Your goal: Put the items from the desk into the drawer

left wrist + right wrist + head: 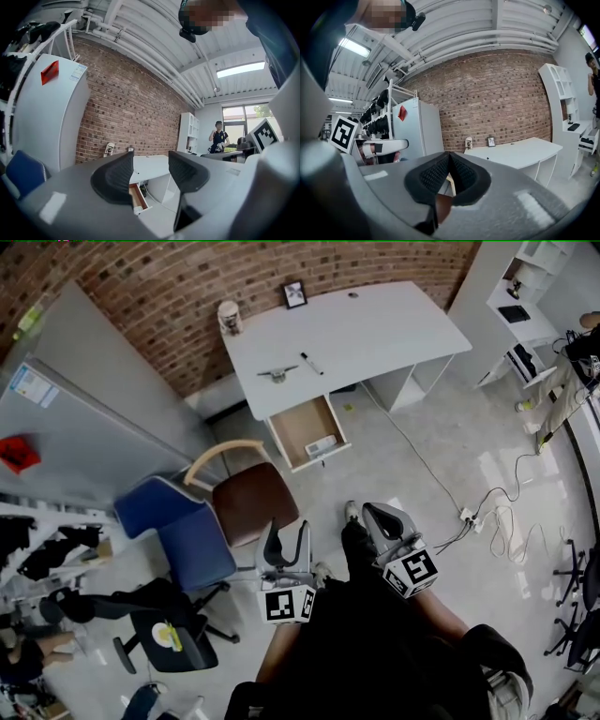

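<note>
Head view: bench (394, 329) stood well apart from person. Marker (311, 363) and small metal item, possibly stapler (277, 373), lay on it; drawer (298, 423) open below. Left gripper (286, 542) fingers spread, empty; right gripper (380, 517) fingers pressed together, empty. Step called for walking close, then spreading right fingers before reaching for marker.

the white desk (375, 334) carries a cup (230, 317) at its back left corner, a frame (294, 294) near it, a pen (311, 363) and a grey tool (277, 373) nearer the front.
</note>
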